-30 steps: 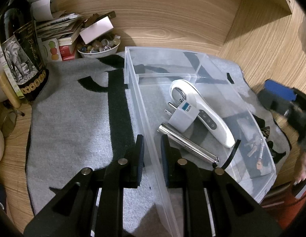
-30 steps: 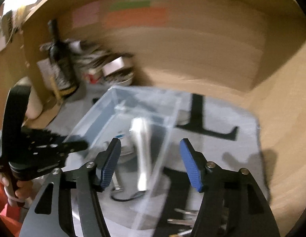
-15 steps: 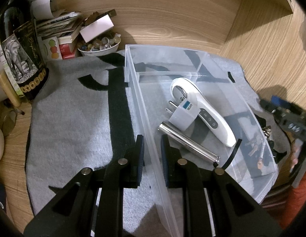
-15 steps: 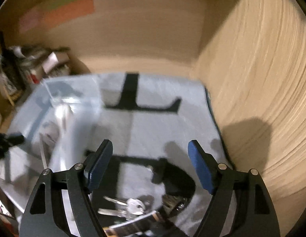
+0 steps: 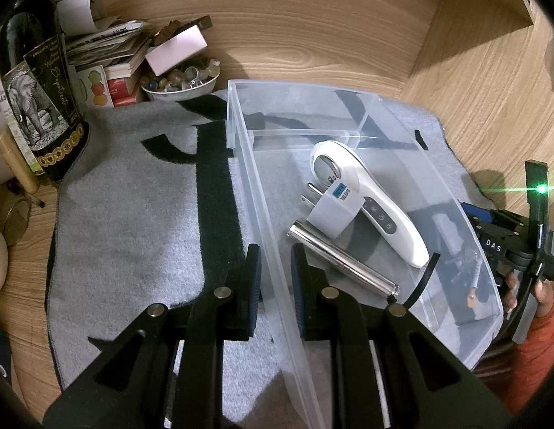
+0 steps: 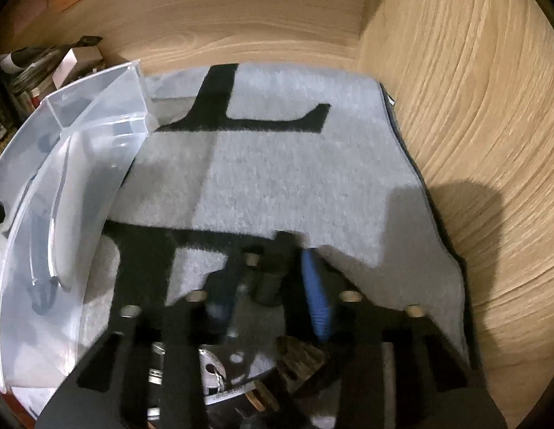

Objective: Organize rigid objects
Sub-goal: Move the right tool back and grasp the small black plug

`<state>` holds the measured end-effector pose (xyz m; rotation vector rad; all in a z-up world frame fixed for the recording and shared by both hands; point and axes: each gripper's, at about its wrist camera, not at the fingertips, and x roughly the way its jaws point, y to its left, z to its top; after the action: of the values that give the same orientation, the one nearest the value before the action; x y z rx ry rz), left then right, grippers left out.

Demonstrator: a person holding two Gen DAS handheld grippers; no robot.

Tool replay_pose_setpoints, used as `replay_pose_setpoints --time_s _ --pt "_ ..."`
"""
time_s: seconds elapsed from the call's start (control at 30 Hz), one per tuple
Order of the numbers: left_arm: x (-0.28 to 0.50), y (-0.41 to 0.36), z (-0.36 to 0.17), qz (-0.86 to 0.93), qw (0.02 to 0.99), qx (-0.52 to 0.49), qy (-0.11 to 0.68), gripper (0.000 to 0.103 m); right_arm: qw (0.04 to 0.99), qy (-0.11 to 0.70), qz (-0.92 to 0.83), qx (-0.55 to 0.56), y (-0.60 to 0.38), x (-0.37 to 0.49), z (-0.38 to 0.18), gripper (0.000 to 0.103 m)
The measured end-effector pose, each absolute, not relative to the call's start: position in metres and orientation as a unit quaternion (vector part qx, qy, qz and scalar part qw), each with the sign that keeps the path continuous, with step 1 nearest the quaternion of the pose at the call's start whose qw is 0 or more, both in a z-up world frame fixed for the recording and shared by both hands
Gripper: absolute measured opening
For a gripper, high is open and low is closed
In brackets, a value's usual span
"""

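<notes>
Right-wrist view is blurred low down: the right gripper (image 6: 269,293) sits over a dark key bunch (image 6: 262,368), w/ a black fob-like piece (image 6: 266,282) betw. its fingers, but can't tell if the blue pads (image 6: 318,307) touch it or how far the jaws stand apart. Keys are half hidden under the gripper body; only metal glints and a round wooden bit show. In the left-wrist view the same gripper (image 5: 491,225) is cut off behind the clear bin's far wall, a green LED flaring on it.

Left gripper (image 5: 275,279) is nearly closed, straddling the near long wall of the clear plastic bin (image 5: 241,136): one finger outside on the mat, one inside. Wall looks clamped betw. the pads, though a thin gap either side can't be ruled out.

Inside the bin, all in its larger compartment: white handheld device (image 5: 369,203), smooth plastic, round lens head toward the divider, handle running diag. toward the bin's near-right corner. White plug adapter (image 5: 330,214) lies against its side, metal prongs pointing at the wall the gripper holds. Shiny steel cylinder (image 5: 343,261) lies just beside the adapter, long axis roughly parallel to the device, a black strap (image 5: 423,279) curving off its end.

Bin sits on a grey fuzzy mat (image 5: 134,214) w/ black markings. Beyond the bin's far-left corner: bowl of beads (image 5: 180,78), dark bottle w/ elephant label (image 5: 34,107).
</notes>
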<state>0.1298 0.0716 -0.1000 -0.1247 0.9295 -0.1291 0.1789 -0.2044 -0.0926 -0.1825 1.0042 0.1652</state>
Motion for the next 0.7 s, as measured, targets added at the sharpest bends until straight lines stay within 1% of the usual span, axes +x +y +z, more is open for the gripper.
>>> replay_pose_setpoints --time_s 0.27,0.7 --pt "0.130 0.072 -0.100 -0.062 0.890 -0.060 0.448 0.016 0.878 0.461 0.095 -0.088 -0.195 0.173 -0.083 0.025" --pt "0.130 0.072 -0.100 -0.062 0.890 -0.060 0.448 0.016 0.911 0.375 0.154 -0.079 -0.158 0.156 -0.020 0.025"
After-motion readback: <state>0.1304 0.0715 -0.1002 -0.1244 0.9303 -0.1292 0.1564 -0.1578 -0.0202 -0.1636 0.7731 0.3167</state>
